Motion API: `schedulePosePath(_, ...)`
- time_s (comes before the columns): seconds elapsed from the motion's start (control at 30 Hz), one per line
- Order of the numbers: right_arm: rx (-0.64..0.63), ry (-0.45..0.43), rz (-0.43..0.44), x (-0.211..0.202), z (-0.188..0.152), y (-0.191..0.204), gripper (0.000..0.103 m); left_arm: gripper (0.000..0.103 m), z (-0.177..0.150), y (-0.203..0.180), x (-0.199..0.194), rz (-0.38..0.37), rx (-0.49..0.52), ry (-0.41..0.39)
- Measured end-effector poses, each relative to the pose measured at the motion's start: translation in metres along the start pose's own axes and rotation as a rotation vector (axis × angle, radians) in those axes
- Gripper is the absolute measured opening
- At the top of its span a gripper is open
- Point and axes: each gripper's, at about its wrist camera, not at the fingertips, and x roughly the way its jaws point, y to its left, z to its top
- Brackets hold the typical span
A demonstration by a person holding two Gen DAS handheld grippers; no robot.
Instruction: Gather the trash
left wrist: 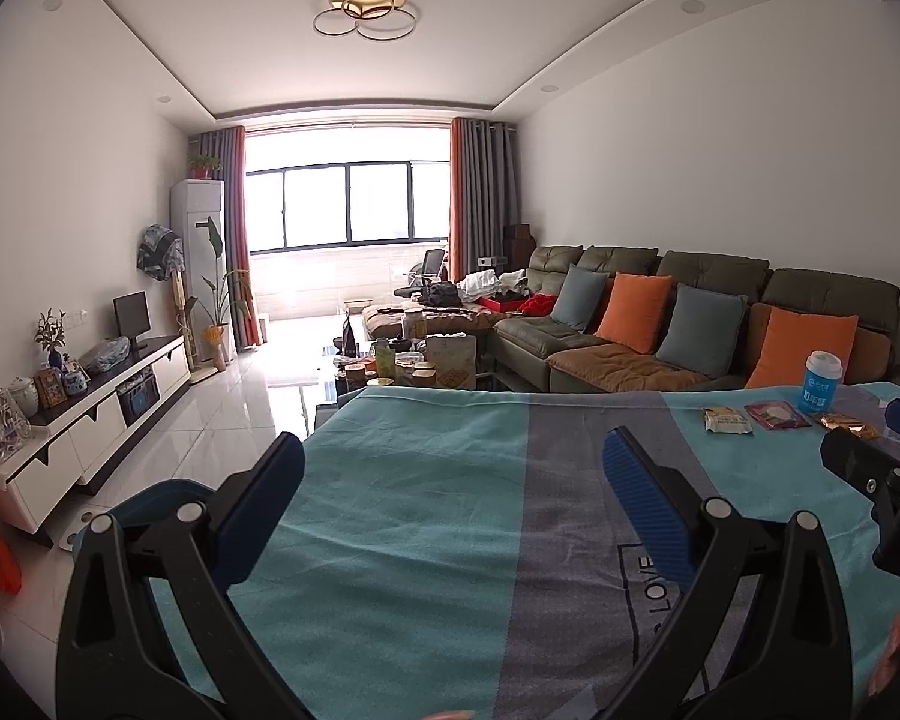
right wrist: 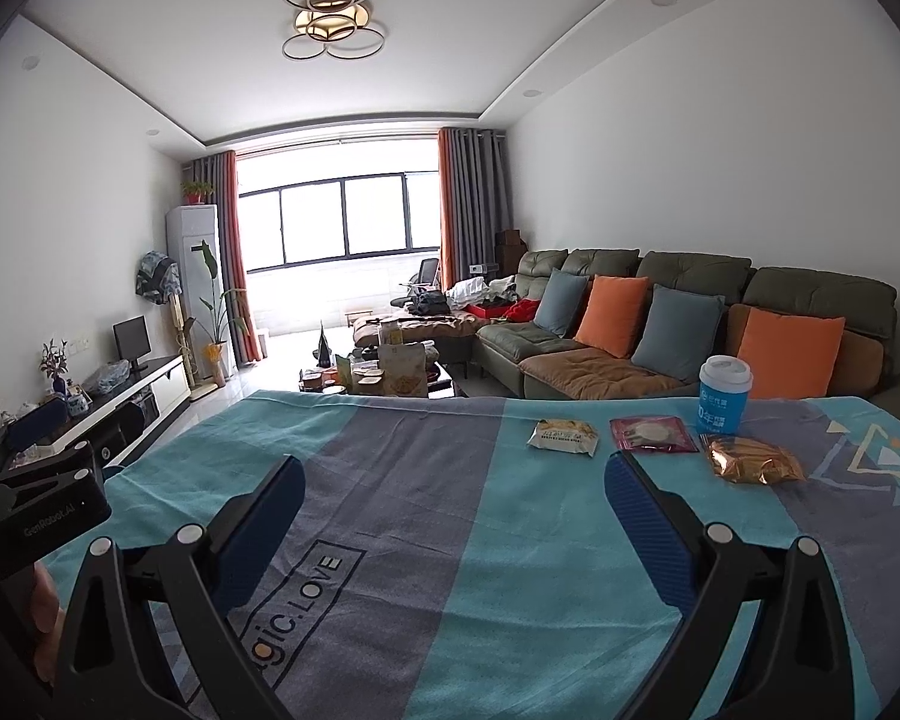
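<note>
Striped cloth below; both hand-held grippers, left and right, hover level, agape.

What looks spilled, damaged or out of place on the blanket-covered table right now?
Nothing stands out. The paper cup stands upright with its lid on, and the three wrappers lie flat beside it on the blanket, nothing spilled.

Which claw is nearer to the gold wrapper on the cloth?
Right. The right claw is open just short of the gold wrapper; the left claw, also open, sits farther left.
</note>
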Motion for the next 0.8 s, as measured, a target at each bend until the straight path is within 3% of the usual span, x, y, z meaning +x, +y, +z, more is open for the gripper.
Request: schedulePosePath(0.8, 0.003, -0.009, -0.006, -0.0013, 0.0021, -0.001, 0.097, 0.098, 0.0012, -0.0007, -0.0004, 0.004, 0.0, -0.007)
